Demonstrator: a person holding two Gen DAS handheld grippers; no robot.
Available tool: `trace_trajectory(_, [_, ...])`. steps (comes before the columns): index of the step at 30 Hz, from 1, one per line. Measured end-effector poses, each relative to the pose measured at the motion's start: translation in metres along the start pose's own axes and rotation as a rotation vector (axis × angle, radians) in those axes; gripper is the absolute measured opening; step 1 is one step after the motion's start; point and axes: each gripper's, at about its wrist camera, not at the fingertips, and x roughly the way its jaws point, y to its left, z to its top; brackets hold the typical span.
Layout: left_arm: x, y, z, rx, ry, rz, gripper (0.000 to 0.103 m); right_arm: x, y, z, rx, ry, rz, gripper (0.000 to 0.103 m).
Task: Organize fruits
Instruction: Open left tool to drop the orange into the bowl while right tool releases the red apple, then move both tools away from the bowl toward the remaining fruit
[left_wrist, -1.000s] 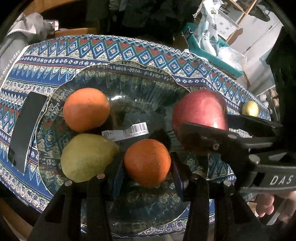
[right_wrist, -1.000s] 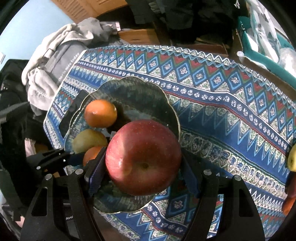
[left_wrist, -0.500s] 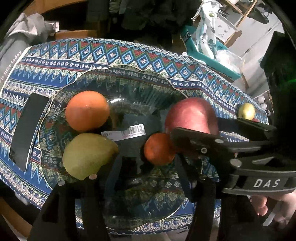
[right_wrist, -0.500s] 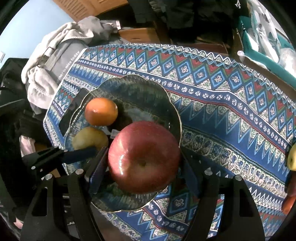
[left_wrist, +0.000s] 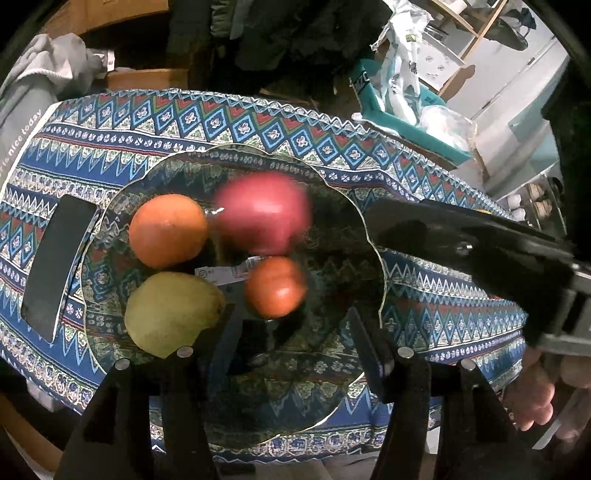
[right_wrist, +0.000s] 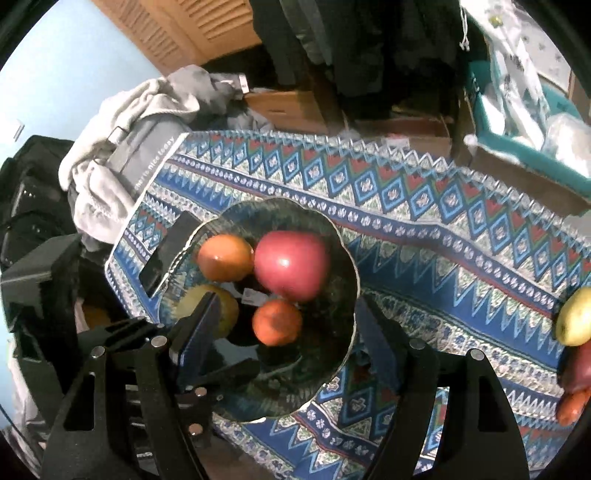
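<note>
From the left wrist, the left gripper (left_wrist: 291, 332) stands open and empty over the near part of the glass bowl (left_wrist: 373, 240); ahead of it sit the small orange (left_wrist: 275, 286), the red apple (left_wrist: 264, 216), a larger orange (left_wrist: 168, 230) and, beside its left finger, a pear (left_wrist: 171, 310). Apple and small orange look blurred, so they may be rolling; a roll toward the scalloped rim could carry one out onto the desk (left_wrist: 258, 122). From the right wrist, the right gripper (right_wrist: 280, 332) is likewise open with nothing in it, the apple (right_wrist: 291, 269) lying ahead of it touching the larger orange (right_wrist: 225, 258). More fruit (right_wrist: 576, 317) waits far to its right at the cloth's edge, where a careless reach could knock it off.
</note>
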Motion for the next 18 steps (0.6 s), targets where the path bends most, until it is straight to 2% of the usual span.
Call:
trace_trajectory(10, [-0.021,-0.014,0.003,0.017,-0.045,-0.024,0.062,-0.042,0.0,-0.008,-0.072,-0.06,-0.169,0.077])
trace_trajectory(18, [-0.037,-0.039,0.005,0.071,-0.078,-0.025,0.063,-0.075,-0.015,-0.021,-0.078,-0.099,-0.249,0.077])
